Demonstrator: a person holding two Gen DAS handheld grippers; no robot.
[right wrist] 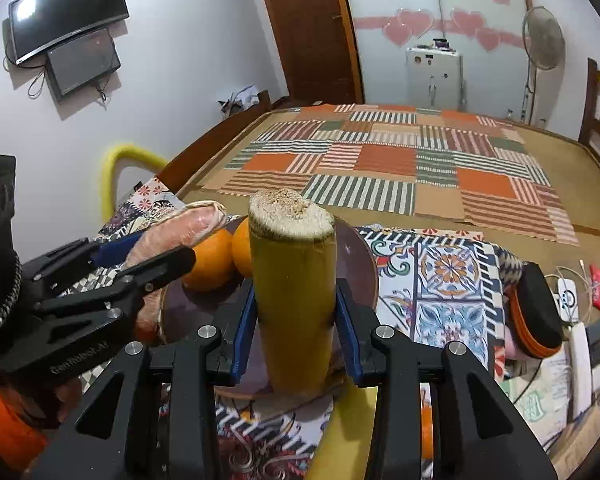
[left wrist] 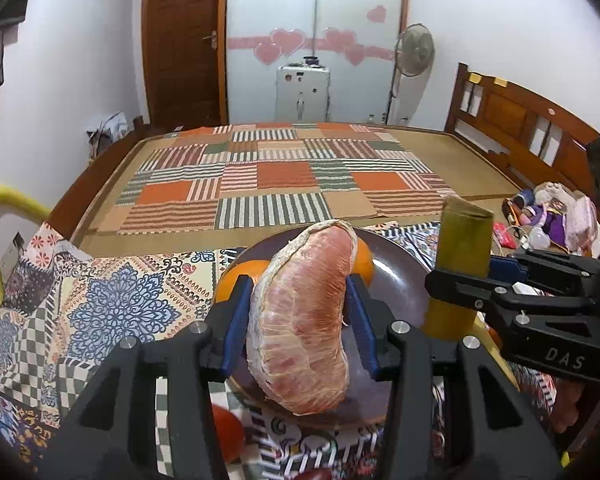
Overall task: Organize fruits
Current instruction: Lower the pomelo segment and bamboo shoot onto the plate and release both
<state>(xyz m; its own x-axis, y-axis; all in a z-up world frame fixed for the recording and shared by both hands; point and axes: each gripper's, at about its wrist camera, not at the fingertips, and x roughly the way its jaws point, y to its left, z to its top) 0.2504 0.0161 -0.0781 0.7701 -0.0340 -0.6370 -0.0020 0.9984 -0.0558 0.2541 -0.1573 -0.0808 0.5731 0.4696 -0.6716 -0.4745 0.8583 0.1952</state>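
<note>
Above the dark round plate (left wrist: 400,280), the left gripper (left wrist: 298,320) clamps a peeled pomelo wedge (left wrist: 300,320), pink, veined and kidney-shaped. Beside it, the right gripper (right wrist: 296,328) grips an upright yellow-green cane piece (right wrist: 292,300), a smooth cylinder with a fibrous cut top. Two oranges (right wrist: 208,264) lie on the plate. Only the right view shows two wall screens (right wrist: 68,12).

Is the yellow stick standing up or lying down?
Standing up. The sugarcane piece is held upright in the right gripper, cut end on top.
</note>
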